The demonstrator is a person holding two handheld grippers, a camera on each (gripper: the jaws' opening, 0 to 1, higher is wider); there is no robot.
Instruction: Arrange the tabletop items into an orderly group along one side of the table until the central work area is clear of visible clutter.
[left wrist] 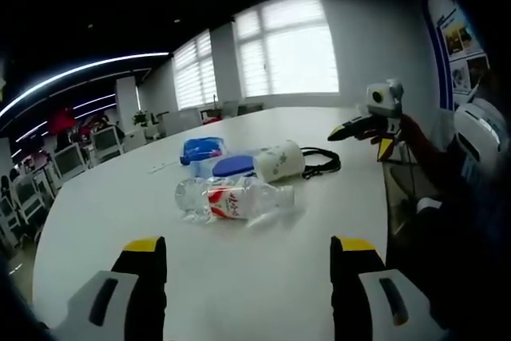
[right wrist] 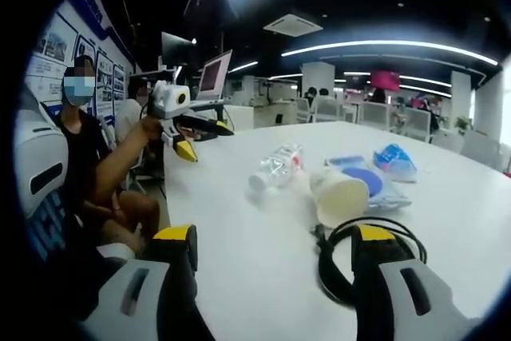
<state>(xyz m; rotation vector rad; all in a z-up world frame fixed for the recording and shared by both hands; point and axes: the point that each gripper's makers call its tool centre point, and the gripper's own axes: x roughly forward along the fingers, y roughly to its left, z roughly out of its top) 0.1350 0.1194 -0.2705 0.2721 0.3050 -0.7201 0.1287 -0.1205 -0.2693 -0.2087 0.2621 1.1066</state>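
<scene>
left tongs (left wrist: 247, 257) open, right tongs (right wrist: 275, 249) open, level

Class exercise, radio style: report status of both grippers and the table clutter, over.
Left gripper open, empty. Right gripper open, empty. Bottle, cup, blue packets, black cable clustered mid-table, untouched. Nothing blocking.

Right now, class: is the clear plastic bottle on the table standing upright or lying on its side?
Lying on its side. The clear plastic bottle rests lengthwise on the white table, its red label facing sideways.
</scene>
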